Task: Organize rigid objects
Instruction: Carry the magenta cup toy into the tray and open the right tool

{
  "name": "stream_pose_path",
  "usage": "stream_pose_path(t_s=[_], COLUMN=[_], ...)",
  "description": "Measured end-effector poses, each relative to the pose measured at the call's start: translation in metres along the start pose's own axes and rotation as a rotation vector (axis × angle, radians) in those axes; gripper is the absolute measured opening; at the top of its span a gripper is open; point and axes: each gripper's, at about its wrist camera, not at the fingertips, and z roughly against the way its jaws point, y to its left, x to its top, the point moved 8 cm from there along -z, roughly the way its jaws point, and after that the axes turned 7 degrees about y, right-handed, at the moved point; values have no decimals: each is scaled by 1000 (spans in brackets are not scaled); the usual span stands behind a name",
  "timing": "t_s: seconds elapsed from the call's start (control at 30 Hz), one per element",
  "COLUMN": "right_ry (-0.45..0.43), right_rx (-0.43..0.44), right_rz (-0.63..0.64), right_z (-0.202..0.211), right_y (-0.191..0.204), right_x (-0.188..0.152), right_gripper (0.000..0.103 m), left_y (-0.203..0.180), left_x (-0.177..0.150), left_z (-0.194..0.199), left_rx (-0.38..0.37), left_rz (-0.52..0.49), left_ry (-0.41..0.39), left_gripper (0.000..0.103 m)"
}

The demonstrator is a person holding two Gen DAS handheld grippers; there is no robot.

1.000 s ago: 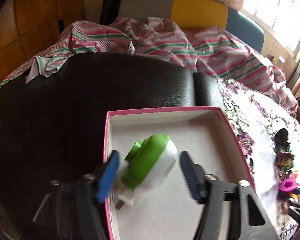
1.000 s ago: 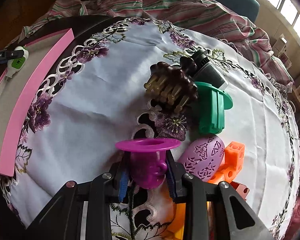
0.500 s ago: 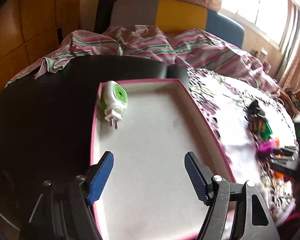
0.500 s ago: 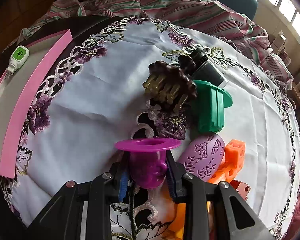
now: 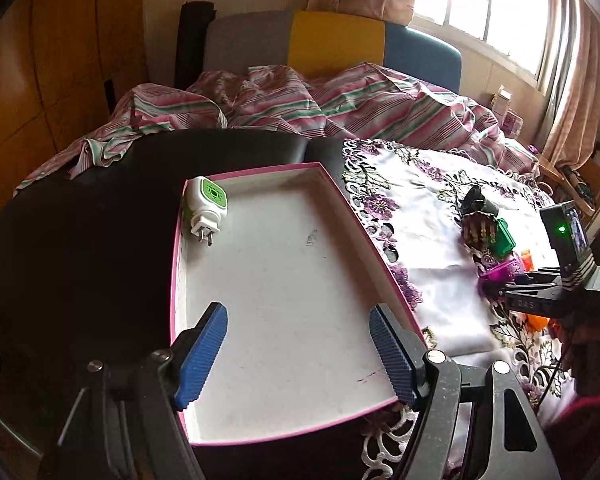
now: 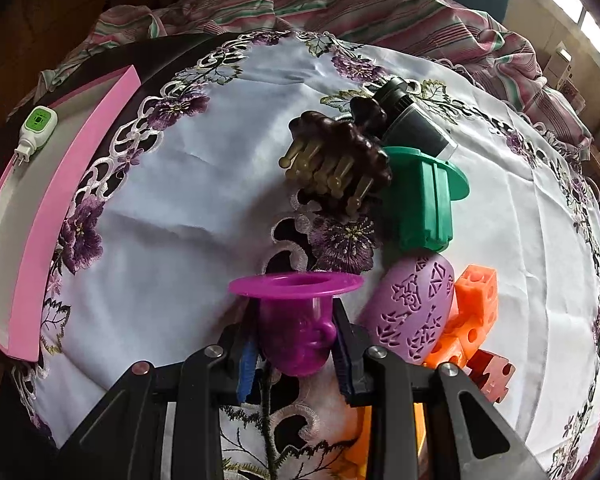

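Note:
A green-and-white plug-in device [image 5: 205,207] lies in the far left corner of the pink-edged white tray [image 5: 352,208], also visible as the plug-in device [image 6: 36,130] in the tray [image 6: 40,264] in the right wrist view. My left gripper [image 5: 298,354] hangs open over the tray's near end, nothing between its blue pads. My right gripper [image 6: 296,350] is shut on a purple flanged cup [image 6: 298,316], just above the embroidered tablecloth [image 6: 180,200]. In the left wrist view the right gripper [image 5: 512,286] sits far right with the purple cup [image 5: 496,274].
Beside the held cup lie a lilac patterned egg shape [image 6: 412,308], orange holed blocks [image 6: 472,316], a green flanged cup [image 6: 424,200] on its side, a brown bristled brush [image 6: 336,160] and a black cylinder [image 6: 408,120]. A striped sheet [image 5: 300,104] and a black surface [image 5: 80,240] border the tray.
The left gripper let go of the plug-in device, which now lies in the tray's far corner, and drew back toward the tray's near end. The right gripper kept still with the purple cup.

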Motion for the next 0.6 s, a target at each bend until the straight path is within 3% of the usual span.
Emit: stream_pose_path(t_s=[0.6], right_ry=[-30], right_rx=[-88], right_rz=[79], right_z=[4], right_y=[7], right_x=[0], right_gripper=[31], left_y=[7], left_x=[-11], left_z=[1], left_rx=[26], left_rz=[23], left_ry=[21], left_gripper=[74])
